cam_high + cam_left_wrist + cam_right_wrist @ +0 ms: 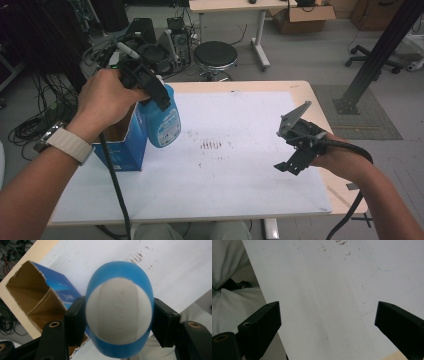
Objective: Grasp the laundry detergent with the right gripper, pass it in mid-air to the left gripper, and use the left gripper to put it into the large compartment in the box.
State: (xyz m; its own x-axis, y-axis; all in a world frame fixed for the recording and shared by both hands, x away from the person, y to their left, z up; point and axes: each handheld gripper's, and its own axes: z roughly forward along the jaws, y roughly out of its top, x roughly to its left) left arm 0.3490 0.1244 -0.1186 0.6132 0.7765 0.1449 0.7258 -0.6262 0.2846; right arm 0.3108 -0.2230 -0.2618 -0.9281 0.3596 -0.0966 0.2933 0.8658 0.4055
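High view: left gripper (150,90) grasps blue bottle (164,120) by top, beside open box (122,145). Keep bottle upright, grip firm. Right gripper (295,160) released, empty, above desk (240,165).

One blue bottle (163,118) is standing at the table's left, just right of one open blue cardboard box (125,142). One white sheet (235,170) is covering one wooden table (320,107). Two grippers are showing: the left gripper (150,90) and the right gripper (295,150). One round stool (215,55) is sitting on the floor beyond the far edge.
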